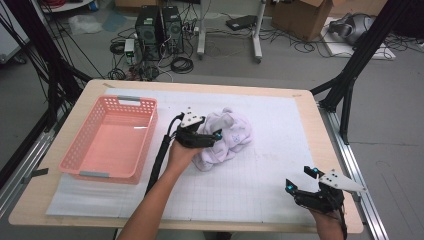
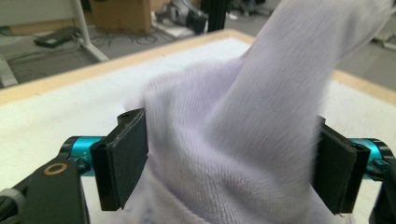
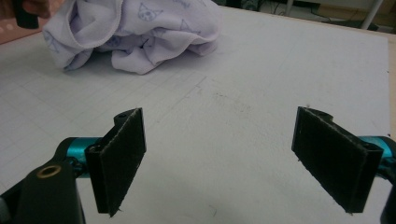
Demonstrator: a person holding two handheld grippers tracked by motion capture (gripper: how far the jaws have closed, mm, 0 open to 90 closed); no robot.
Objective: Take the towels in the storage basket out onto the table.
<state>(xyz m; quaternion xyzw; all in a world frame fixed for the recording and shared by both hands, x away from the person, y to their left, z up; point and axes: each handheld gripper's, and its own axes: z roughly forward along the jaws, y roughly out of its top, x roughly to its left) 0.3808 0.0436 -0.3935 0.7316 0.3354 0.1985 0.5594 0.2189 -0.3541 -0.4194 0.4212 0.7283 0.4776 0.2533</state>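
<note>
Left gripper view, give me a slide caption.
Left gripper, jaws wide, straddles a fold of pale lilac cloth above the white mat.

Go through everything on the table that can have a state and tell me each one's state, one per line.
Left gripper: jaws wide, crumpled cloth between them, pads at its sides.
Right gripper: open, nothing between its jaws, over the mat.
Lavender cloth: bunched in a heap on the mat, not folded.
Pink basket: upright, nothing in it, left of the cloth.
White mat: lying flat on the table.
</note>
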